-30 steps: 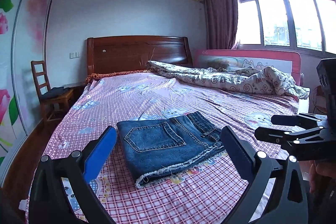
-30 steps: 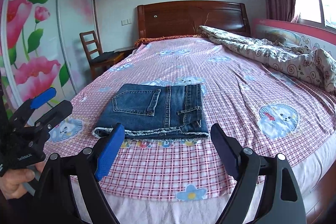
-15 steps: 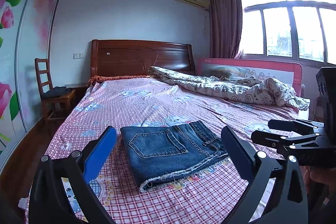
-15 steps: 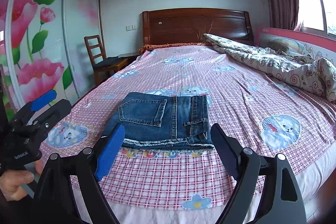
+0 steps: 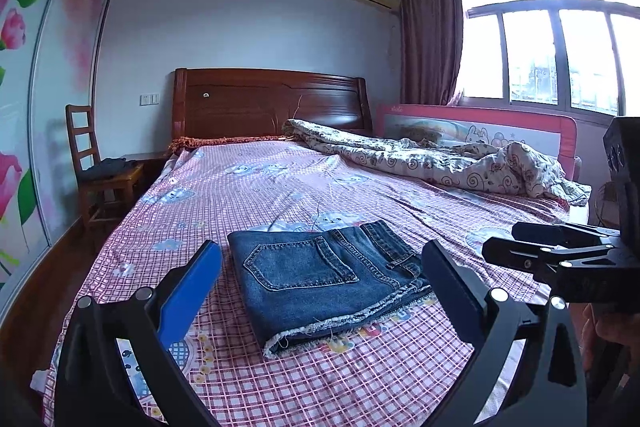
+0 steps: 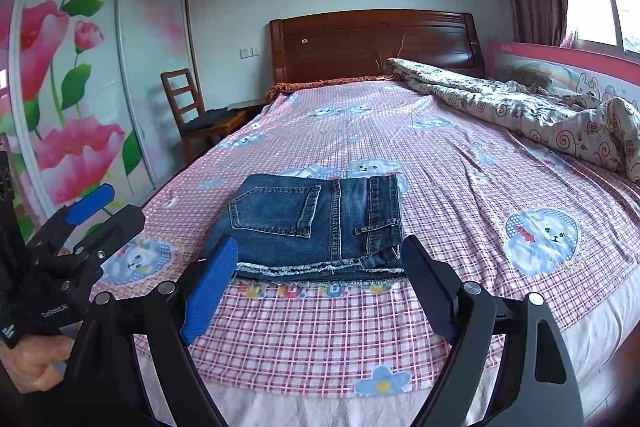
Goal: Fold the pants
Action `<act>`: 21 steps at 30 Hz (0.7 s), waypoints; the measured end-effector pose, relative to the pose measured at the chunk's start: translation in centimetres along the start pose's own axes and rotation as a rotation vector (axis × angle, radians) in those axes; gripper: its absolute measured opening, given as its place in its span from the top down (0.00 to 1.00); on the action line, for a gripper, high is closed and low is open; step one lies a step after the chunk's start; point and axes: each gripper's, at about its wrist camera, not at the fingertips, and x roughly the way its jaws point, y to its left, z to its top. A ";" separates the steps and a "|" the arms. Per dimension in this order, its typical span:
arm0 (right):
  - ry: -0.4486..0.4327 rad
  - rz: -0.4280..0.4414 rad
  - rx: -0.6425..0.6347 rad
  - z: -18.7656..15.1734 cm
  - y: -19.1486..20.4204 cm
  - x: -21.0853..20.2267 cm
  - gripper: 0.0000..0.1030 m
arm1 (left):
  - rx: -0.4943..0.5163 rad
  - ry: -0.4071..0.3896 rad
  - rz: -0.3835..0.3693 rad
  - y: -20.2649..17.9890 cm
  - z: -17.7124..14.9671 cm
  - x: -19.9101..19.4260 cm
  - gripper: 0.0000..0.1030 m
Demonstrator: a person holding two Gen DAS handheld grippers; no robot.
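1. Lay folded into a compact rectangle near the foot of the bed (image 5: 280, 187): denim pants (image 5: 320, 279), back pocket up, frayed hems toward the near edge.
2. Rested flat on the pink checked sheet (image 6: 320, 339), touched by neither tool.
3. Hovered short of the pants with jaws spread wide and nothing between them: left tongs (image 5: 320, 283).
4. Likewise spread and empty, held just before the frayed near edge: right tongs (image 6: 316, 263).
5. Showed at the right edge of the left view, the right tongs (image 5: 560, 255), well apart from the denim; at the left edge of the right view, the left tongs (image 6: 96, 215).
6. Bunched along the far right side of the bed: a patterned quilt (image 5: 440, 163).
7. Stood at the far end a wooden headboard (image 6: 376, 43); to its left, a wooden chair (image 6: 192, 111) beside the flowered wardrobe doors (image 6: 80, 67).
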 end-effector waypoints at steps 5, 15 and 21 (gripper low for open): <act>0.009 0.004 0.011 -0.2 -0.2 0.2 0.19 | -0.014 0.022 0.002 0.2 -0.4 0.3 0.02; 0.021 0.005 0.009 -0.4 -0.1 0.4 0.19 | -0.024 0.044 -0.007 0.5 -0.7 0.6 0.02; 0.029 0.005 0.007 -0.6 0.0 0.4 0.19 | -0.006 0.053 -0.033 0.1 -0.7 0.7 0.02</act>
